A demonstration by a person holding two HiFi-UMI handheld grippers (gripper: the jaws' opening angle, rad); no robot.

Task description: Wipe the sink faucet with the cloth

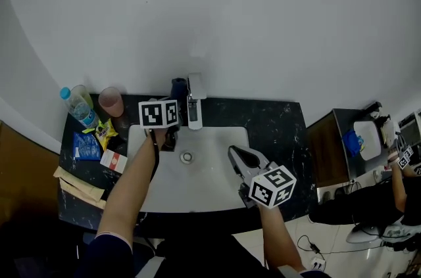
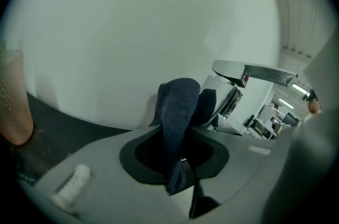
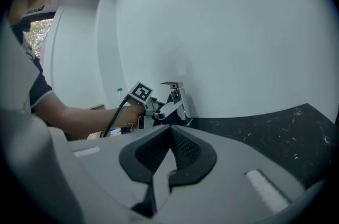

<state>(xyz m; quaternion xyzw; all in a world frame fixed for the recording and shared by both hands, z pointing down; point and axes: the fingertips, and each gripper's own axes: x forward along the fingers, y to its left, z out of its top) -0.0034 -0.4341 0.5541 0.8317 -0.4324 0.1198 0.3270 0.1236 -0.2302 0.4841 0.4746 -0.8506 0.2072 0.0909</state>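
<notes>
Cloth (image 2: 177, 101) clamped in L gripper (image 2: 182, 130) jaws; R gripper (image 3: 171, 130) jaws closed.

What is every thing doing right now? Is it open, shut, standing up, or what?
Left claw, shut on the cloth.
Right claw, shut, holding nothing.
Cloth, pinched and bunched up, next to the faucet.
Faucet, no water coming out that I can see.
Water bottle, standing up, blue cap on.
Pink cup, standing up.
</notes>
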